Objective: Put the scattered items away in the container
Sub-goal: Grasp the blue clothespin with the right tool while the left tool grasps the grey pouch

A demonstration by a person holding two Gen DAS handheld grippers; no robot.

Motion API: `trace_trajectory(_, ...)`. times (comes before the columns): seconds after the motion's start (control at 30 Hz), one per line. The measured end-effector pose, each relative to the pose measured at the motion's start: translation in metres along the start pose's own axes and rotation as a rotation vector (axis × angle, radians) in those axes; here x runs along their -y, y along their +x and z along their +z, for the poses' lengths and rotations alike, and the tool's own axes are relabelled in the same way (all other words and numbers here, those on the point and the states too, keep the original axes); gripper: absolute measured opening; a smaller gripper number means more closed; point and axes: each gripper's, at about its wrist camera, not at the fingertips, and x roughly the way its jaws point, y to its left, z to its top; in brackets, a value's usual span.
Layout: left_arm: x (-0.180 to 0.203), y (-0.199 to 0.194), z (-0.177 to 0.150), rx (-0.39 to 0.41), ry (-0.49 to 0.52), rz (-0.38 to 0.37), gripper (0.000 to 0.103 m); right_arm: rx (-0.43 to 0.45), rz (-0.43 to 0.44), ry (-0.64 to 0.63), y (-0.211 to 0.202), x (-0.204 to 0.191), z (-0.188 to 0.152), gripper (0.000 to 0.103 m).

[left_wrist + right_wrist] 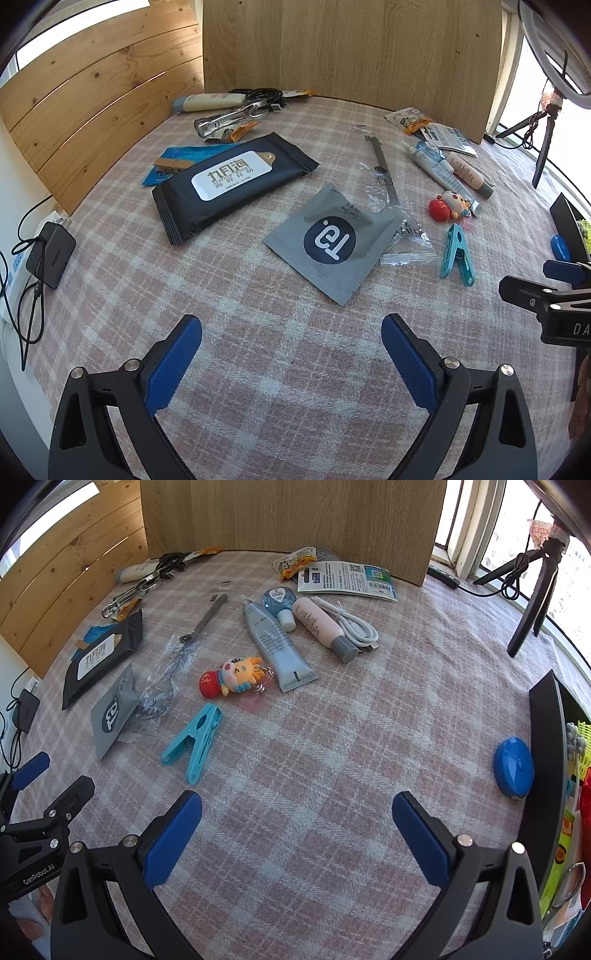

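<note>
1. The left gripper (291, 354) is hovering over the checked cloth (258, 350) with its blue pads spread wide and nothing between them; it is sitting on the near side of the grey sachet (328, 242), apart from it.
2. The right gripper (297, 834) is likewise gaping wide and carrying nothing, tilting down at bare cloth just nearer the camera than the grey sachet (112, 714) and to its right.
3. The dark wipes pack (231, 181) is lying flat just left of the grey sachet and slightly farther back.
4. A clear wrapper with a metal spoon (388, 184) inside is lying against the sachet's right edge, partly under it.
5. The teal clothes peg (194, 744) is resting just right of the sachet, close to the wrapper.
6. The cartoon keychain figure (231, 675) is lying beyond the peg, to the right of the sachet.
7. A pale blue tube (275, 646), a small round bottle (279, 602), a pink bottle (321, 626) and a coiled white cable (351, 622) are clustering farther right of the sachet and behind it.
8. The black container (546, 760) is standing well to the right of the sachet, at the cloth's edge, already holding colourful items; a round blue case (513, 770) is leaning against its outer wall.
</note>
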Motion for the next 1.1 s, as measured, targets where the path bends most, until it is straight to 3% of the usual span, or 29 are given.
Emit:
trace_trajectory(0.13,-0.012,0.003,0.027,-0.047,0.095,-0.116,0.098,-0.035,0.058,0.006,-0.005,-0.009,0.021,0.103)
trace_trajectory(0.2,-0.014,0.008,0.037,-0.059,0.151,-0.108,0.095,-0.076,0.087,0.024,0.002,-0.014,0.037,0.102)
trace_trajectory(0.37,-0.008,0.023,0.053,-0.096,0.251,-0.147,0.088,-0.179,0.135,0.070,0.023,-0.020,0.053,0.074)
trace_trajectory(0.67,0.018,0.059,0.065,-0.146,0.416,-0.121,0.087,-0.239,0.102,0.053,0.039,-0.036,0.058,0.073)
trace_trajectory(0.87,0.024,0.069,0.072,-0.167,0.419,-0.193,0.087,-0.251,0.058,-0.002,0.043,-0.046,0.054,0.073)
trace_trajectory(0.97,0.023,0.068,0.074,-0.174,0.385,-0.244,0.068,-0.247,0.044,-0.006,0.039,-0.043,0.050,0.056)
trace_trajectory(1.0,0.023,0.066,0.074,-0.163,0.382,-0.245,0.053,-0.246,0.045,-0.002,0.037,-0.040,0.048,0.047)
trace_trajectory(1.03,0.023,0.064,0.073,-0.156,0.382,-0.250,0.048,-0.249,0.054,0.004,0.036,-0.037,0.047,0.034)
trace_trajectory(1.1,0.022,0.063,0.072,-0.157,0.368,-0.268,0.045,-0.259,0.052,0.011,0.034,-0.030,0.043,0.022)
